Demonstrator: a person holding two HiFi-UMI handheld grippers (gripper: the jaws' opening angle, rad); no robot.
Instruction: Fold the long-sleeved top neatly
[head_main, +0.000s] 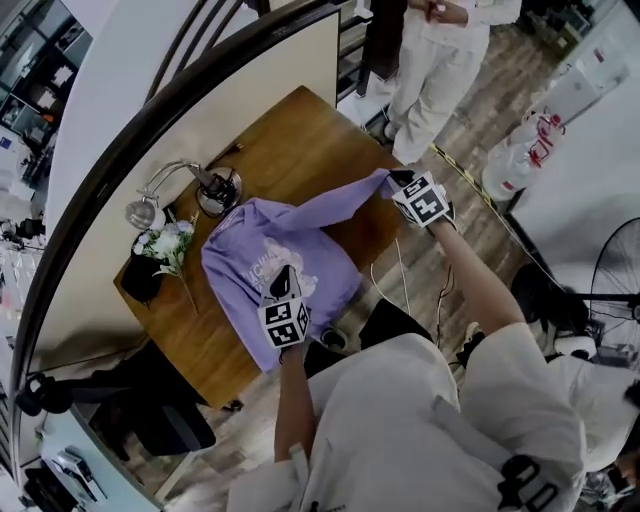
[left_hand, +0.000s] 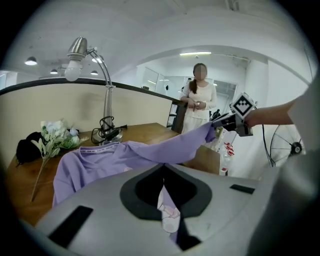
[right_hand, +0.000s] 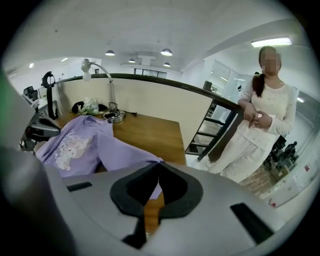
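A purple long-sleeved top (head_main: 262, 250) with a pale print on its chest lies on the wooden table (head_main: 300, 130). My left gripper (head_main: 284, 288) sits at the top's near edge. In the left gripper view its jaws (left_hand: 165, 194) are shut on printed purple cloth (left_hand: 170, 216). My right gripper (head_main: 399, 182) is raised beyond the table's right corner, shut on the end of one sleeve (head_main: 345, 198). That sleeve (left_hand: 175, 146) hangs stretched in the air from the body to the right gripper (left_hand: 220, 120). In the right gripper view the sleeve (right_hand: 125, 156) runs into the shut jaws (right_hand: 149, 199).
A desk lamp (head_main: 150, 203) with a coiled cable at its base (head_main: 220, 190), white flowers (head_main: 168, 243) and a black pouch (head_main: 140, 278) stand along the table's far left side. A person in white (head_main: 430, 60) stands beyond the table. Large bottles (head_main: 530, 140) and a fan (head_main: 615, 270) are at right.
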